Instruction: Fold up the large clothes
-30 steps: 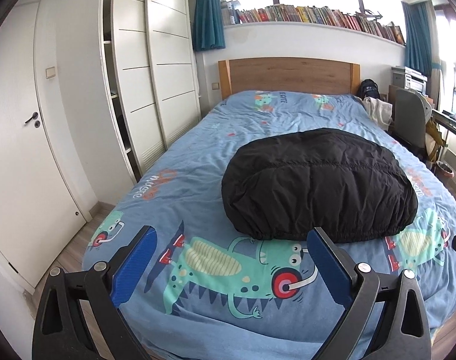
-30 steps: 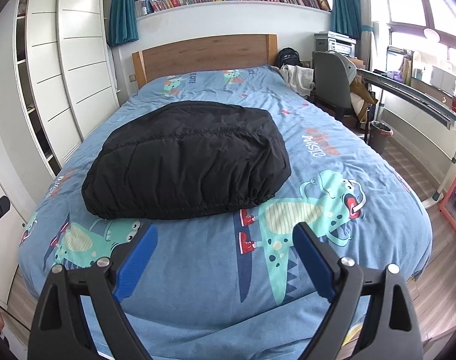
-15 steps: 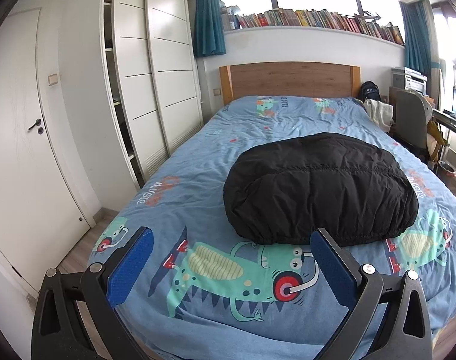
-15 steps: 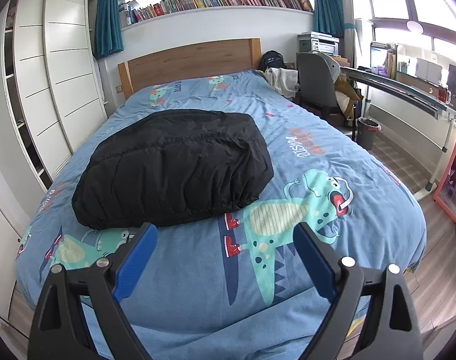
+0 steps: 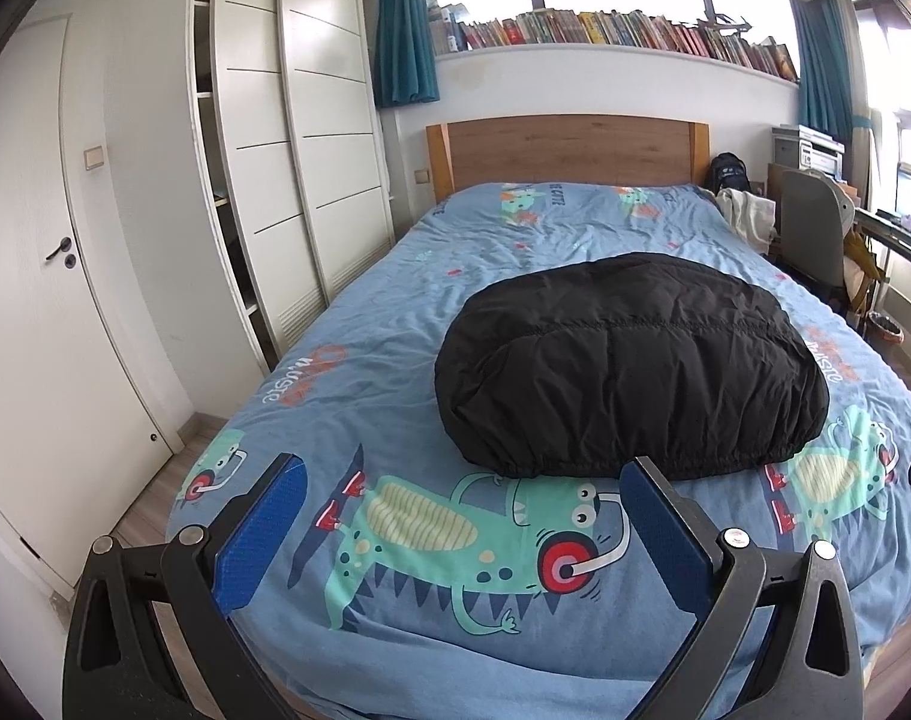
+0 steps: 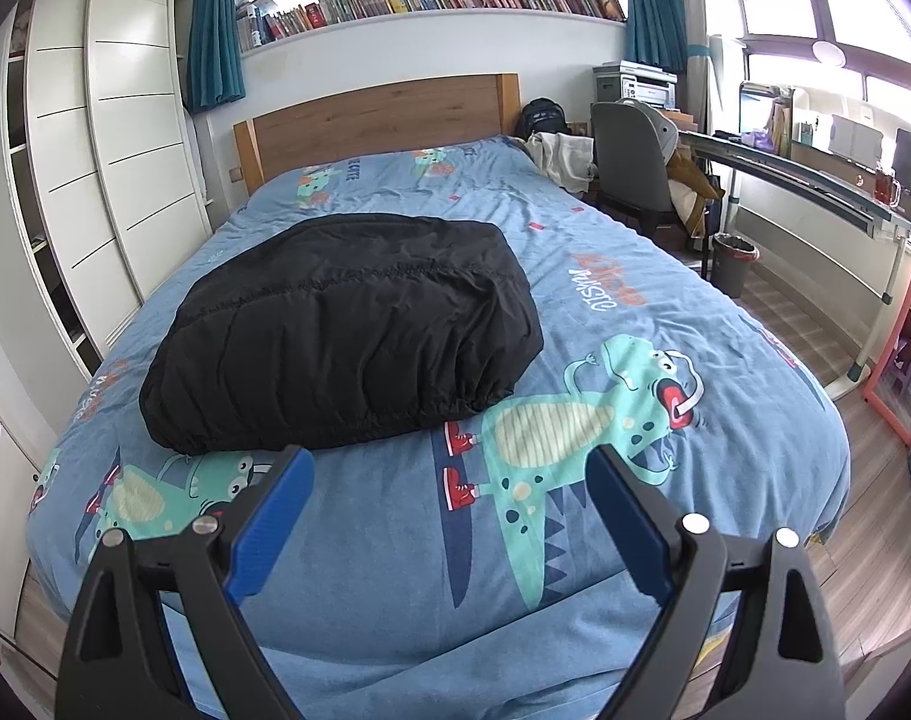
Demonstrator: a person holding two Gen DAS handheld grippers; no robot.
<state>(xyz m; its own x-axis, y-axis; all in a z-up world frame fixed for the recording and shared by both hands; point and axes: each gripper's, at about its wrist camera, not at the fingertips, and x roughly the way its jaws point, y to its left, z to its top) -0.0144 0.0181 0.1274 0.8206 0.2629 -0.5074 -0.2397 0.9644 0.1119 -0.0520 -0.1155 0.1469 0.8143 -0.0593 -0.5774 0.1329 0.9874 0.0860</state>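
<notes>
Because a bulky garment needs a broad flat surface, the bed [image 5: 347,360] carried the work, its dinosaur-print cover spread smooth. On it, around the middle and toward 1 o'clock in the left wrist view, lay the black puffer jacket [image 5: 629,366], already a compact folded bundle, judged close to finished. Its long axis ran across the bed, from 9 to 3 o'clock, with the gathered elastic hem facing the foot at 6 o'clock. Both tools hung apart from it over the foot: the left gripper [image 5: 461,480] and right gripper [image 6: 449,468] had fingers spread wide, holding nothing.
</notes>
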